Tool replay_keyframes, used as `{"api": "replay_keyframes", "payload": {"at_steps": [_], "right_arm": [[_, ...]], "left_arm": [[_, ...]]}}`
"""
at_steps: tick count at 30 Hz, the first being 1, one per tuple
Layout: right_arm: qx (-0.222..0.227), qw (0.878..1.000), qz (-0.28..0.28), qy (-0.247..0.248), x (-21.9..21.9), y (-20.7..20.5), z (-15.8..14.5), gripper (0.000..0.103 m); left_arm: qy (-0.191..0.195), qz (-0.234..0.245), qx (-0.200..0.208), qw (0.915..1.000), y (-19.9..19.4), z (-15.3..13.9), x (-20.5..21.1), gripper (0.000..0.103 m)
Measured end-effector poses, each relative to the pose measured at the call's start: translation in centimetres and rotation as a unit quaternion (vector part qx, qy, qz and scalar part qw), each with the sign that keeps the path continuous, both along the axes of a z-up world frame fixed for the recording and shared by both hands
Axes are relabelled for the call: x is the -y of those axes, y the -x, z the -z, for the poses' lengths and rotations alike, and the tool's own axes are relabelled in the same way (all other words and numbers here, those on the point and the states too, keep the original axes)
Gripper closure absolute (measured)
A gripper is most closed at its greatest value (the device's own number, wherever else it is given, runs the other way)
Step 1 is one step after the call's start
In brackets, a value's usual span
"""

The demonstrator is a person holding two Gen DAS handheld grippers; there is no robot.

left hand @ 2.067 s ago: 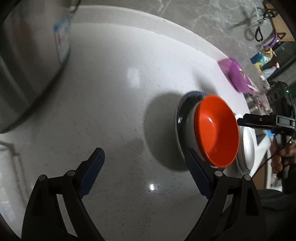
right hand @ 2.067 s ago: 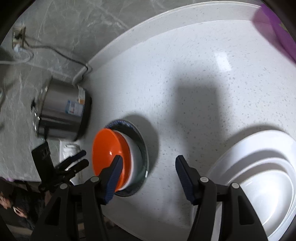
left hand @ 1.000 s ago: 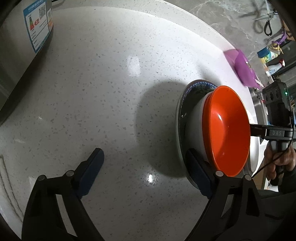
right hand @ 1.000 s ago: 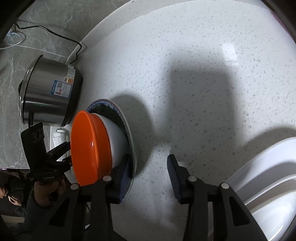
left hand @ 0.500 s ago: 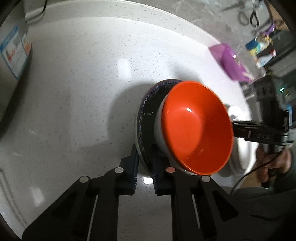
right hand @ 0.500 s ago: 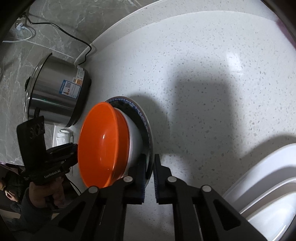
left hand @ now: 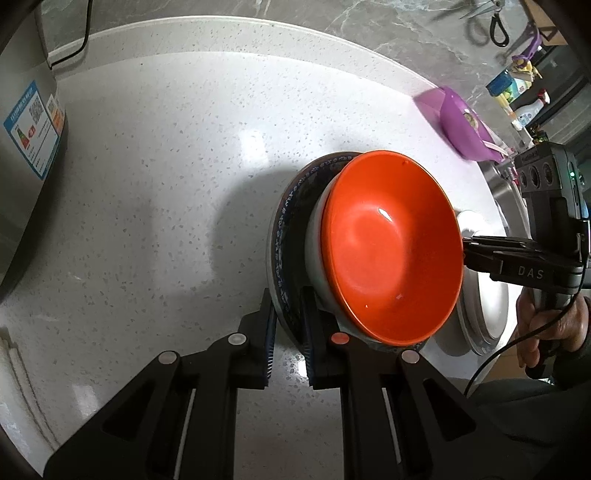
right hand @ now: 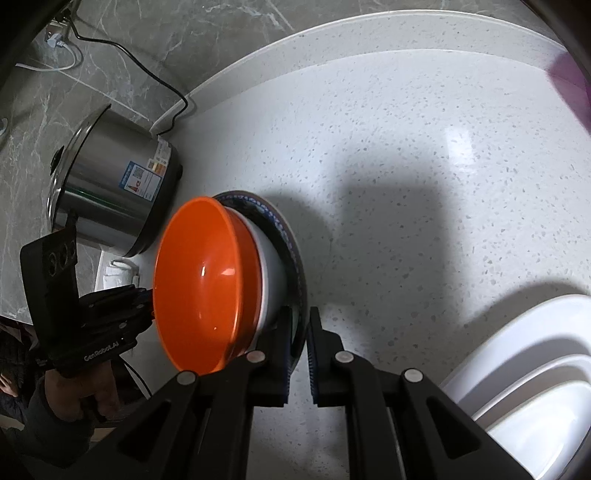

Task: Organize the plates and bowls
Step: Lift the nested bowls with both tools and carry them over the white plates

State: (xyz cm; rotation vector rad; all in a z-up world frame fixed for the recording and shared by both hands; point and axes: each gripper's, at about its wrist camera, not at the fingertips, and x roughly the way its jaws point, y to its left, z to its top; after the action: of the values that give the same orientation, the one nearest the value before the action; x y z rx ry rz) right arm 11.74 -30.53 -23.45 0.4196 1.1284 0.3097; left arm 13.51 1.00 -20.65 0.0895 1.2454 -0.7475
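Here the left gripper (left hand: 288,332) and right gripper (right hand: 298,347) both clamp opposite rims of a dark blue-patterned plate (left hand: 291,221), which carries a white bowl (right hand: 271,273) with a glossy orange bowl (left hand: 391,251) nested inside. It sits over the white speckled counter (left hand: 166,166), away from its raised back edge. A steel rice cooker (right hand: 110,184) stands near the grey marble wall (right hand: 166,33); white oval dishes (right hand: 517,369) lie toward the counter's front.

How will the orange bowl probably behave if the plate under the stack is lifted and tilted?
The orange bowl looks glossy and only rests loose in the white bowl, so it may slide. The stack stands tall on the blue-patterned plate, so it could tip. Both tools pinch only the plate's rim; keep it level.
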Motion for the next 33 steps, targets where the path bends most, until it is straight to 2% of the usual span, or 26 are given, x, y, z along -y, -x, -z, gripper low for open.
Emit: {"api": "replay_keyframes", "payload": {"at_steps": [6, 13, 20, 33], "right_arm": [[0.007, 1.0, 0.013, 0.002, 0.4, 0.9, -1.5, 0.093], [0.016, 0.999, 0.051, 0.008, 2.1, 3.8, -4.3, 0.093], [0.016, 0.995, 0.097, 0.011, 5.5, 8.2, -5.9, 0.093], [0.01, 0.992, 0.128, -0.001, 13.8, 15.6, -5.2, 0.092]], "left_arm": [[0.001, 0.009, 0.005, 0.9999, 0.6, -1.8, 0.2, 0.092], [0.017, 0.04, 0.015, 0.9989, 2.6, -5.2, 1.8, 0.092], [0.027, 0.078, 0.034, 0.996, 6.1, -8.1, 5.5, 0.093], [0.028, 0.102, 0.033, 0.9938, 14.9, -9.1, 14.4, 0.095]]}}
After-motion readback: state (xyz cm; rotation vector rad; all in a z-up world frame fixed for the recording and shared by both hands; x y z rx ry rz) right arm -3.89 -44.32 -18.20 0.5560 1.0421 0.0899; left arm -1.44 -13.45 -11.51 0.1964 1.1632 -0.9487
